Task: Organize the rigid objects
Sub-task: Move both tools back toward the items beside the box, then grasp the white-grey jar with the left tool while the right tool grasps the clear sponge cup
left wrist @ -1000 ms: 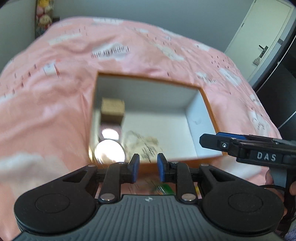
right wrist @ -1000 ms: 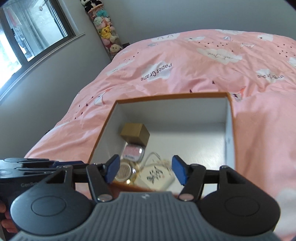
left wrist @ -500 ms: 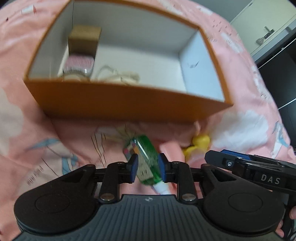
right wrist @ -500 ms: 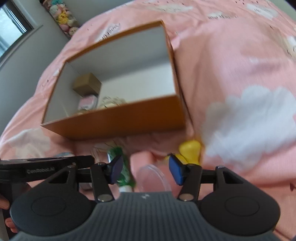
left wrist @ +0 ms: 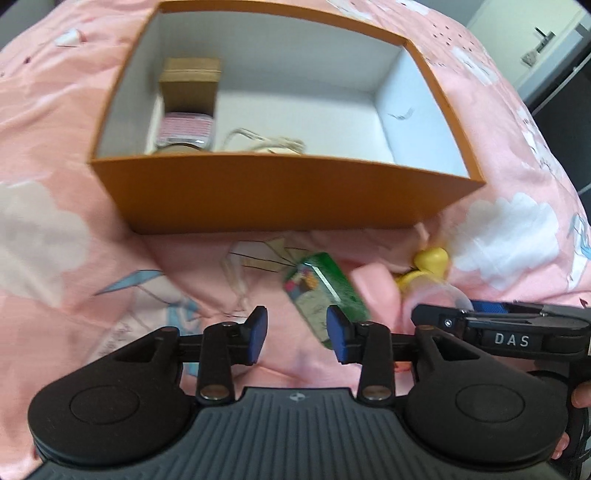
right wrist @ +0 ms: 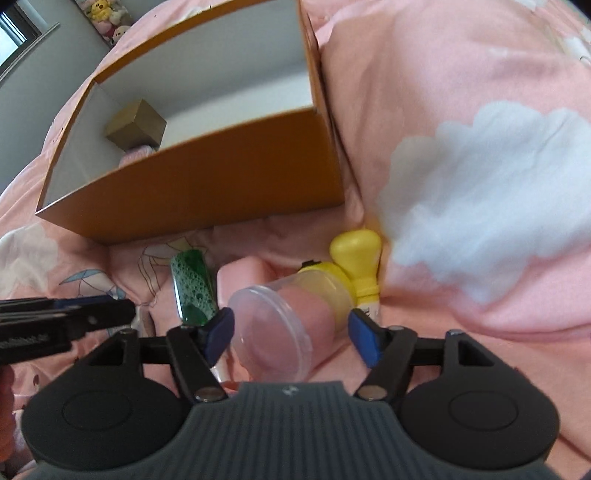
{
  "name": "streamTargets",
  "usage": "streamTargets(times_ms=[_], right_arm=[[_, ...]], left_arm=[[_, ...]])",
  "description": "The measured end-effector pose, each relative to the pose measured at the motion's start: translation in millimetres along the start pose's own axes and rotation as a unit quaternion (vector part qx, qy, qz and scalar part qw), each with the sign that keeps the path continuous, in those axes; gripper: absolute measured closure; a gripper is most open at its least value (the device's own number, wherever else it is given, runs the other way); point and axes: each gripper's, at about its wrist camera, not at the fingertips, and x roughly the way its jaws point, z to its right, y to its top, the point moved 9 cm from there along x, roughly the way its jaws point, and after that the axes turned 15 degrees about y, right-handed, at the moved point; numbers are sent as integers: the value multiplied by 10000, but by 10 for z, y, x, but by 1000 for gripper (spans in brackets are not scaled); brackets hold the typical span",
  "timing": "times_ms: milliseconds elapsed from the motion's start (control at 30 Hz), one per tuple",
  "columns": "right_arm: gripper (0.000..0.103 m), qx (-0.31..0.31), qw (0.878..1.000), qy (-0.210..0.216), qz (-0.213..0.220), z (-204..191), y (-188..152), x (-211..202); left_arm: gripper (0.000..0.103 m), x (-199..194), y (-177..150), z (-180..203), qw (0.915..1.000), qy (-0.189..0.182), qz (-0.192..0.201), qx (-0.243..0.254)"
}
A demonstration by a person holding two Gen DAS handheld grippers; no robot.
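An orange box with white inside sits on the pink bedspread, holding a brown cube, a pink-lidded tin and a corded pouch. In front of it lie a green tube, a clear jar and a yellow bottle. My left gripper hangs over the green tube's near end, jaws opening, pads off it. My right gripper straddles the clear jar, jaws opening, pads clear of its sides.
The pink bedspread with white cloud prints rises in a fold right of the box. A door stands far right. Plush toys are stacked by the window corner. A hand holds the right gripper.
Both grippers dropped from above the box to the objects in front of it. The left jaws widened beside the green tube; the right jaws widened around the clear jar.
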Motion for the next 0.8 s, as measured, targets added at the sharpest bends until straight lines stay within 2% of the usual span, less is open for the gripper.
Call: streamTargets(times_ms=[100, 233, 367, 533, 800], right_arm=[[26, 94, 9999, 24, -62, 14, -19, 59], [22, -86, 9996, -132, -221, -35, -61, 144], [19, -304, 9985, -307, -323, -71, -77, 222], [17, -629, 9954, -584, -421, -117, -97, 265], [17, -779, 9927, -736, -556, -59, -123, 399]], left_arm=[[49, 13, 5, -156, 9998, 211, -38, 9], [43, 72, -56, -307, 9978, 586, -130, 270], [43, 195, -175, -304, 9968, 604, -342, 399], [40, 338, -259, -165, 9975, 475, -443, 266], [40, 592, -294, -61, 9940, 829, -494, 513]])
